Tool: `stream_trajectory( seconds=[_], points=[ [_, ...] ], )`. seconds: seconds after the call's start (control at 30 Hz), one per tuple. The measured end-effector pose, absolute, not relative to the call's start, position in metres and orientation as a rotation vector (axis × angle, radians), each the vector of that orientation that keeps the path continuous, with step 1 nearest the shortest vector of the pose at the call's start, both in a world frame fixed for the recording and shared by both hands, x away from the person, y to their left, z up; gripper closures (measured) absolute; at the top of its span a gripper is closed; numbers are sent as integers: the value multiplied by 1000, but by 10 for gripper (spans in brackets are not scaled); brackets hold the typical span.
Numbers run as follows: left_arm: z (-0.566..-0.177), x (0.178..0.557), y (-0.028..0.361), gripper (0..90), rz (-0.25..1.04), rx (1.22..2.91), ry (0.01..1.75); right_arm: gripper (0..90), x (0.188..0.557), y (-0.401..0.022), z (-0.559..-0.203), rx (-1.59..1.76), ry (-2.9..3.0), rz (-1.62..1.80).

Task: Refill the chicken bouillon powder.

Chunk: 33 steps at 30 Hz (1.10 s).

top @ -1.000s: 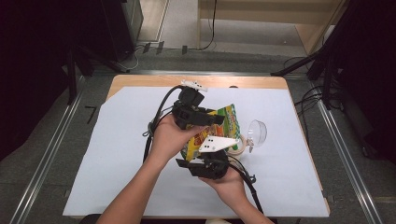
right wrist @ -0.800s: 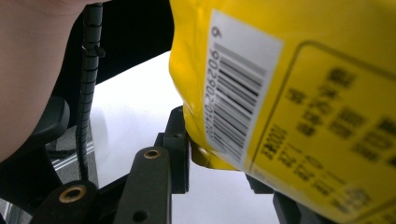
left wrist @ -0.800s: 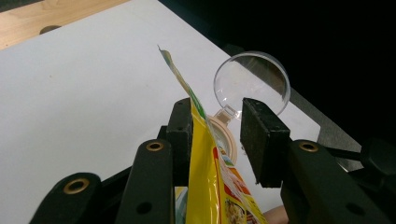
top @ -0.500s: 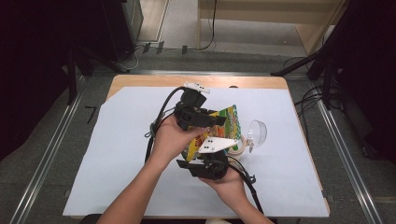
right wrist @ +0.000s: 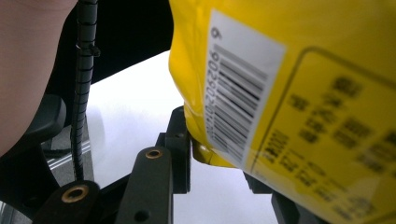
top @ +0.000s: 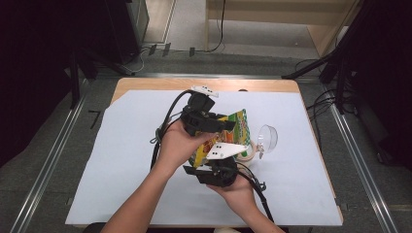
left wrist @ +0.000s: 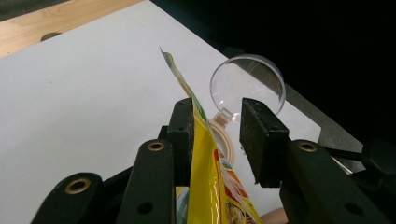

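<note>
High view places the yellow packet (top: 224,133) lifted off the white sheet (top: 121,155), held between both tools near a clear-lidded container (top: 260,143). Left gripper (left wrist: 219,140): packet edge lies against one pad, the other pad stands clear, so jaws are parted and not clamping. Right gripper (right wrist: 219,168): packet bottom sits between the jaws, but one pad is hidden; grip cannot be confirmed. Judgement: packet raised and presented; opening or emptying it not yet done.
</note>
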<state>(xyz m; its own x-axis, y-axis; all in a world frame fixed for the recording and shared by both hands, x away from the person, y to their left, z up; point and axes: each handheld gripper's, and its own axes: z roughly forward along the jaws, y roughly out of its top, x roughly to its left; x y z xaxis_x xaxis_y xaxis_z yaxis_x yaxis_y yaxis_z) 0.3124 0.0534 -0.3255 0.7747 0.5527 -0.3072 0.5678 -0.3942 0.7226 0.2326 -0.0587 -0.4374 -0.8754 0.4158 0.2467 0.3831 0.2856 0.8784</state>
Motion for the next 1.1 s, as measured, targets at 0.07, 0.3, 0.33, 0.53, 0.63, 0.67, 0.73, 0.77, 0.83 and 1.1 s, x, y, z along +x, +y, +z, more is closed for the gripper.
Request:
stream_trajectory(
  seconds=[0.07, 0.3, 0.33, 0.53, 0.63, 0.67, 0.73, 0.77, 0.83, 1.1],
  points=[
    [-326, 313, 54, 664, -22, 2079, 833, 691, 233, -59, -437, 775, 2497, 1689],
    [-325, 313, 56, 672, -25, 2073, 833, 692, 232, -58, -436, 766, 2496, 1684],
    [-325, 313, 56, 672, -24, 2073, 832, 692, 232, -58, -436, 764, 2497, 1683],
    [-324, 314, 57, 677, -27, 2062, 833, 692, 231, -58, -434, 765, 2491, 1679],
    [-324, 316, 58, 676, -31, 2065, 837, 692, 232, -57, -433, 770, 2500, 1677],
    [-324, 316, 58, 675, -34, 2065, 839, 692, 232, -57, -433, 769, 2500, 1678],
    [-325, 317, 57, 673, -40, 2065, 839, 692, 233, -57, -433, 768, 2503, 1680],
    [-325, 317, 57, 672, -41, 2060, 840, 692, 234, -58, -433, 767, 2504, 1674],
    [-325, 317, 57, 673, -33, 2060, 839, 693, 234, -58, -433, 771, 2502, 1670],
    [-323, 319, 55, 723, -13, 2075, 874, 692, 236, -58, -433, 755, 2499, 1678]
  ],
)
